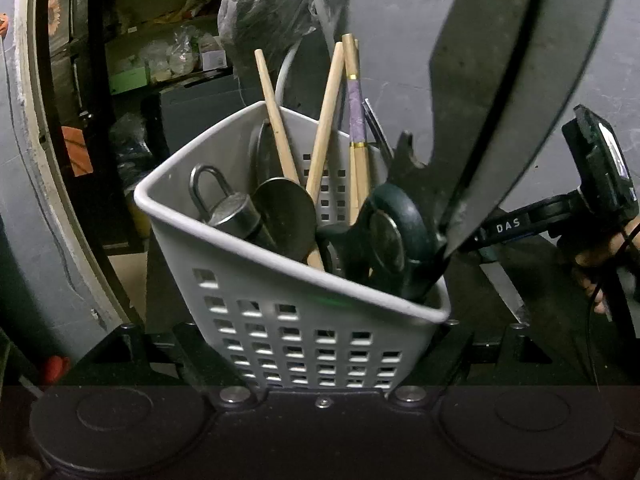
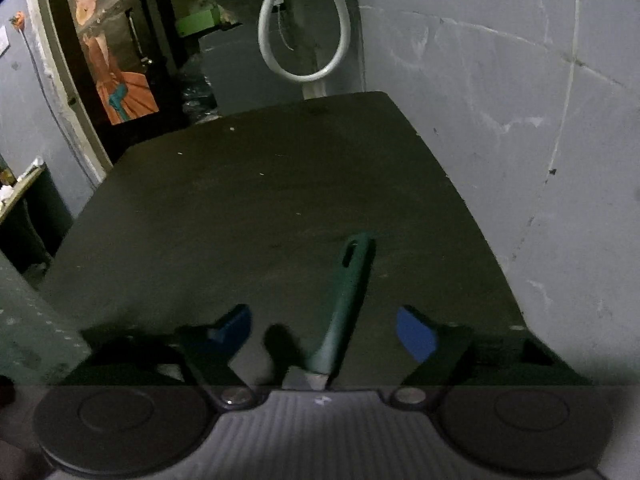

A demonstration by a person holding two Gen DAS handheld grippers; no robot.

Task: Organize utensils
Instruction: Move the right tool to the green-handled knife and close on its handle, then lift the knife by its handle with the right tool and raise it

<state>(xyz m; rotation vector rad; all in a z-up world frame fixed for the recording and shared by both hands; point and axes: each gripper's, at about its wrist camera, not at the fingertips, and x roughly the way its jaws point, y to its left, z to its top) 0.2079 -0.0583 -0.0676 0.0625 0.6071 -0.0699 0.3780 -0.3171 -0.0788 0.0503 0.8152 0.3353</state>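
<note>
The green-handled utensil's [image 2: 344,304] blade end is hidden under the camera housing.

Dim indoor light, fisheye-bent edges, dark corners, right view blurred.

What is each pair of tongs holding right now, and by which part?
The left tongs clamp the grey utensil basket by its lower perforated sides. The right tongs straddle the green-handled utensil without gripping it.
</note>
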